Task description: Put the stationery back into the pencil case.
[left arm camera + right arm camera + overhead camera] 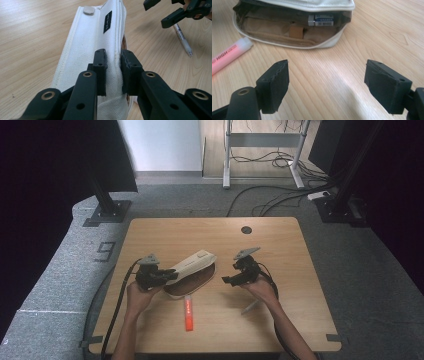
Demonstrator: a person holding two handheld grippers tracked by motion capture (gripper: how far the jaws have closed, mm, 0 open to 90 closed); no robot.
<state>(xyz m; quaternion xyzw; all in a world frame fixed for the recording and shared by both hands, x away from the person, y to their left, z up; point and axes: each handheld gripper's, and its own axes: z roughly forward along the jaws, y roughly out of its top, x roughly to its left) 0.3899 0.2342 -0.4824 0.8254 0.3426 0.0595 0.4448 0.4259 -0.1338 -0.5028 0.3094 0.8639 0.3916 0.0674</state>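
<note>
We read the step as filling the open pencil case (192, 270): left holds the flap up, right fetches the next item. To do it well we'd keep the flap lifted so the mouth stays wide, and bring items in low and level from the front edge so nothing catches the rim.

Nearest us, the orange highlighter (188, 312) lies on the table (300, 320) just in front of the case, apart from it. The clear pen (183, 40) lies by the right hand, near that gripper but not touched.

Left gripper (113, 65): clenched on the white canvas flap of the pencil case, jaws pinching the seam edge, forearm coming in from the near edge, wrist angled toward table centre. Right gripper (325, 82): released, jaws wide with nothing between them, held low over bare wood, pointing at the case mouth.

Case sits mid-table, brown lining showing, with an eraser (321, 20) already inside against the upper wall. There may be a small tan tab beside it; the lining is too dim to be sure.
</note>
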